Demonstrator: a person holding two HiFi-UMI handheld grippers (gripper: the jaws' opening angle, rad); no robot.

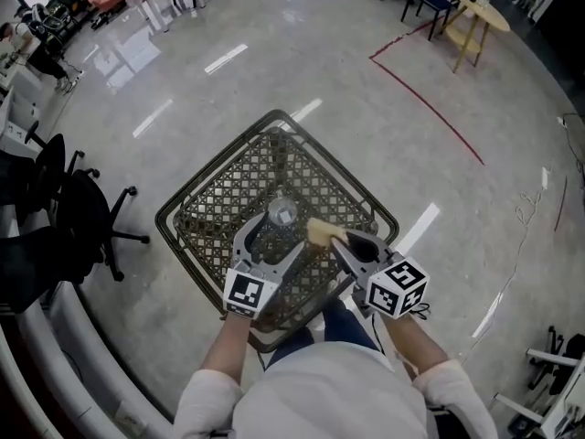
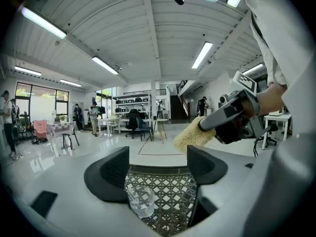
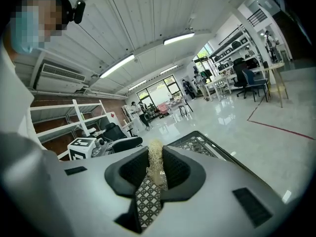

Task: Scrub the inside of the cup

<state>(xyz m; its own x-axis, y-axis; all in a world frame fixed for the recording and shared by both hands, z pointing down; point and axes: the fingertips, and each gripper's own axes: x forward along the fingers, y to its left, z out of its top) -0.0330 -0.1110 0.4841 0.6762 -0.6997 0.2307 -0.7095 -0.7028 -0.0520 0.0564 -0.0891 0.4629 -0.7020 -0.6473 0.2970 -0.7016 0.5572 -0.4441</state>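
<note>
At the far left we see dark office chairs (image 1: pixel 69 213) on the glossy floor, beside the lattice worktop (image 1: pixel 215 186). Over the worktop's near side, we find the left hand-held gripper (image 1: pixel 271 245) with its marker cube (image 1: pixel 249 293) towards the person. In the left gripper view, this hand-held gripper (image 2: pixel 158 168) has its jaws standing wide apart and clamps nothing. The clear cup (image 2: pixel 140 201) stands upright on the lattice in the gap, low down and close against the left pad; we cannot tell whether they touch. From the head view, the cup (image 1: pixel 281 216) sits just ahead of that gap, mouth up. Just to its right hangs the yellowish sponge (image 1: pixel 320 233), raised above the cup and apart from it, over the right jaw in the left gripper view (image 2: pixel 193 136). The right hand-held gripper (image 1: pixel 338 240) pinches the sponge: in its own view the jaws (image 3: pixel 156 171) are closed tightly on the fibrous sponge (image 3: pixel 155 157). Farther right, a red line (image 1: pixel 430 108) crosses the floor.
</note>
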